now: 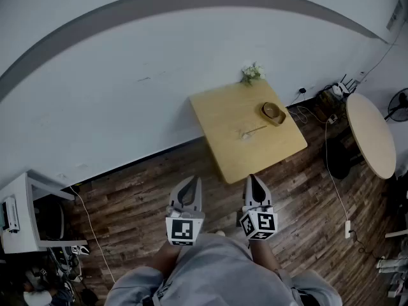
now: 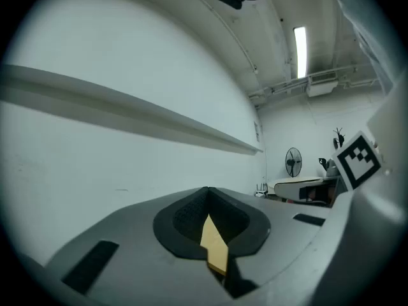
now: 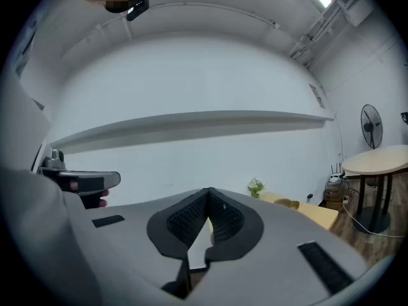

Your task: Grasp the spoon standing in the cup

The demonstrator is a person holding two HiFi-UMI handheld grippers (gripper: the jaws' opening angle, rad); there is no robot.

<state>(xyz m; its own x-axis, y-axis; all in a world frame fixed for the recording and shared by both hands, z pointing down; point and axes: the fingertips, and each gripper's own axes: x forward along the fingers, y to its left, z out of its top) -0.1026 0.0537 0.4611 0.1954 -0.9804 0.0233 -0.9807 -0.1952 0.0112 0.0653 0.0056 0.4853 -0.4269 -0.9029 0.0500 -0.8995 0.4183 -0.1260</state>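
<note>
Two pairs of jaws together, empty, spoon (image 1: pixel 252 131) on table (image 1: pixel 229 155) near cup (image 1: pixel 273 112), well ahead

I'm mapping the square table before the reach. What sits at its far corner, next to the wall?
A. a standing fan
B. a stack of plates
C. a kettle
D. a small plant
D: the head view shows a small plant with pale blooms at the far corner of the square table, right against the wall.
</note>
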